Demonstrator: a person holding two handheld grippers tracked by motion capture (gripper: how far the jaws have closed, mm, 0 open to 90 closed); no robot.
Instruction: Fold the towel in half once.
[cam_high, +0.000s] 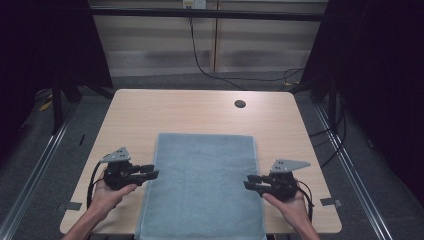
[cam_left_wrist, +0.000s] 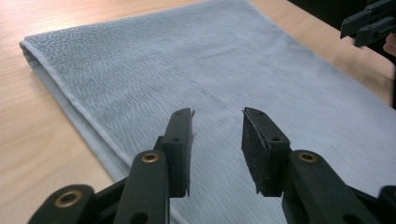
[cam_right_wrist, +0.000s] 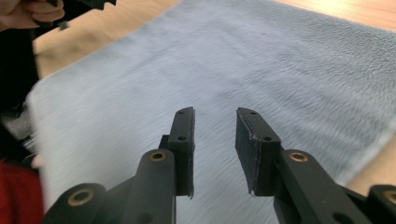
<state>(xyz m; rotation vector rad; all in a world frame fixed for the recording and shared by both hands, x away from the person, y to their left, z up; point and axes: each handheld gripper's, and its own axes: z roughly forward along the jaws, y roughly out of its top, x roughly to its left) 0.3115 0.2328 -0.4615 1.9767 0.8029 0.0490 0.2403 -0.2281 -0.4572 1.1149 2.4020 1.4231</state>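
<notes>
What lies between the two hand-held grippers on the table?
In the high view, the grey towel lies flat between the left hand-held gripper and the right hand-held gripper.

Lab, black curtains (cam_high: 45, 45), floor rails (cam_high: 37, 165)

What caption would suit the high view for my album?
Two hand-held grippers, left gripper and right gripper, flank a folded grey towel on a wooden table.

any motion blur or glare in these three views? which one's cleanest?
High view: dim and soft, dark surround, no glare, towel evenly lit. Left gripper view: sharpest; the left tool is crisp, towel weave slightly streaked. Right gripper view: the most blur, towel edge smeared at left, bright glare on the table top right.
</notes>
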